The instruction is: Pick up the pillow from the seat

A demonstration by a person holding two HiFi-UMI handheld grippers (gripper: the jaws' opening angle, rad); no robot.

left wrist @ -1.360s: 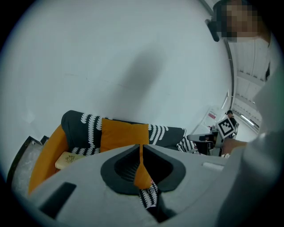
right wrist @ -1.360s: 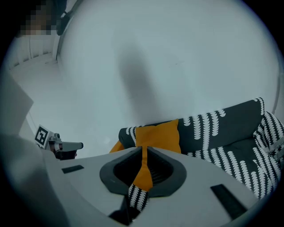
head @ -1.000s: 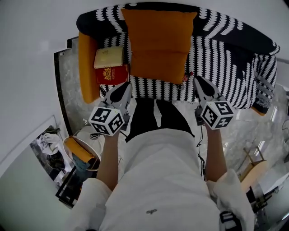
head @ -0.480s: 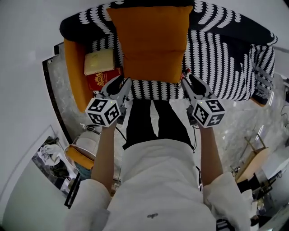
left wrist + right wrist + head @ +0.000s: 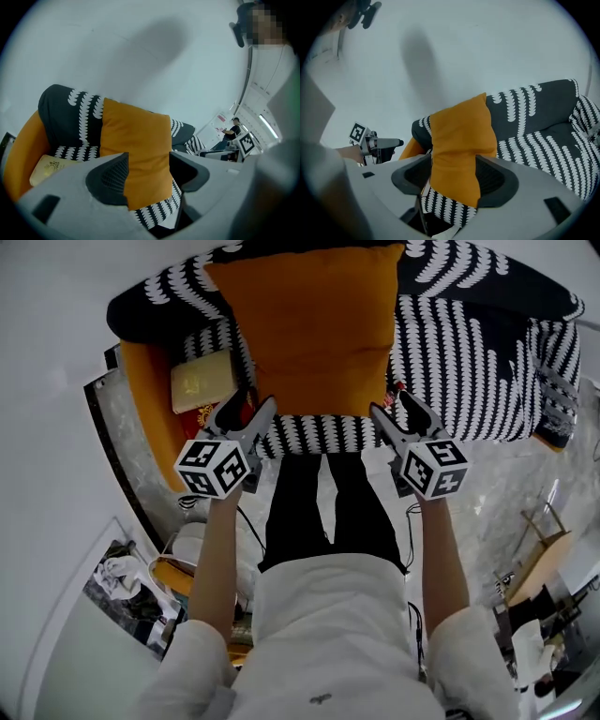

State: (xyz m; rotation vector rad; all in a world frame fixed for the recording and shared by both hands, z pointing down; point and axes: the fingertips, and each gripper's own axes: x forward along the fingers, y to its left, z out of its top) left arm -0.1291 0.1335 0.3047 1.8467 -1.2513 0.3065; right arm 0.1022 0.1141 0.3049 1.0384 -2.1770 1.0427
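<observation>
The left gripper (image 5: 147, 174) has its jaws wide apart. The lower left corner of the pillow (image 5: 136, 145) shows in the gap. Whether the ribbed dark pads (image 5: 110, 180) touch the cloth cannot be told. The right gripper (image 5: 452, 176) is also spread open, and the pillow's lower right corner hangs between its jaws; contact is again unclear.

The pillow is plain orange, soft and squarish. It stands upright against the backrest in the left half of the seat (image 5: 469, 362), and its bottom edge stops short of the seat's front edge. It hides the backrest behind it.

Near the seat's left end, just beside the pillow, lies a flat cream box (image 5: 202, 381). A red item (image 5: 208, 413) in front of it is mostly covered by the left gripper, so its shape is hard to make out. A rounded orange armrest (image 5: 150, 409) closes off that left end.

The upholstery is black fabric with rows of white leaf-like marks. The seat's right end runs out at the edge of the head view.

Far off in the left gripper view stands a small, indistinct person (image 5: 232, 129).
</observation>
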